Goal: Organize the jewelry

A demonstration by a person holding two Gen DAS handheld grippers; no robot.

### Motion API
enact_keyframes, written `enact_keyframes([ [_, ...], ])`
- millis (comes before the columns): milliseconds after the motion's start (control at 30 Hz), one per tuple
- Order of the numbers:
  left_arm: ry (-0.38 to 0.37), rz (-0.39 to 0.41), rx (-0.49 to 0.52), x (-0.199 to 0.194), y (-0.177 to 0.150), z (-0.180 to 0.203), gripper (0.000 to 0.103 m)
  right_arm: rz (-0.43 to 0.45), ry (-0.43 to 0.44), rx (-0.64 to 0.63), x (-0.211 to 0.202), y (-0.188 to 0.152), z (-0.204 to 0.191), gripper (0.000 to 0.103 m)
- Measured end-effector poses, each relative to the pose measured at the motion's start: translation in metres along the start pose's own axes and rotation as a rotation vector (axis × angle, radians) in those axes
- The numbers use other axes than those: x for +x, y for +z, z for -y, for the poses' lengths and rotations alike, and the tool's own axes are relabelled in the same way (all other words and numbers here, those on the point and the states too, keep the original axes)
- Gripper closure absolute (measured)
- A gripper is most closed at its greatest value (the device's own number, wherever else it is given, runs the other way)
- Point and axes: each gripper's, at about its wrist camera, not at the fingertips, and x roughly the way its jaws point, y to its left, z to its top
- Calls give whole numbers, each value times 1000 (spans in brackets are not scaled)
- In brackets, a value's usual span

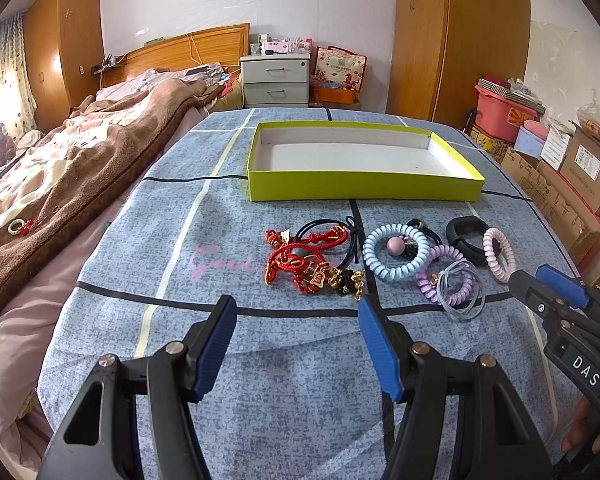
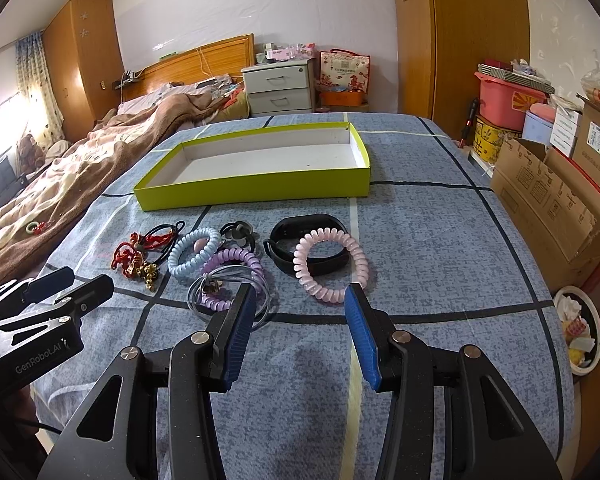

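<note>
A shallow yellow-green box [image 1: 360, 188] [image 2: 256, 190] with a white inside lies on the blue-grey cloth. In front of it is a cluster of jewelry: red cord bracelets [image 1: 300, 258] [image 2: 130, 256], a light-blue coil band [image 1: 396, 258] [image 2: 194, 252], a purple coil band [image 1: 446, 276] [image 2: 230, 276], a pink coil band [image 1: 499, 254] [image 2: 332, 266] and a black wristband [image 1: 466, 238] [image 2: 306, 236]. My left gripper [image 1: 296, 304] is open, just short of the red bracelets. My right gripper [image 2: 300, 292] is open, its tips by the purple and pink bands.
A bed with a brown blanket [image 1: 80, 160] runs along the left. Cardboard boxes [image 2: 548, 200] and a pink bin [image 2: 504, 96] stack at the right. A bowl of scraps [image 2: 578, 330] sits on the floor at the right edge.
</note>
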Motion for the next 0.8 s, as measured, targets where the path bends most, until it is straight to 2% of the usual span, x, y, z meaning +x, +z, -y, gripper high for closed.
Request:
enact_keyframes([
  [533, 2, -1, 3, 0, 1, -1, 38, 0, 1, 4, 2, 0, 1, 56],
  [800, -53, -23, -10, 11, 5, -10, 38, 4, -21, 29, 5, 8, 18, 56],
])
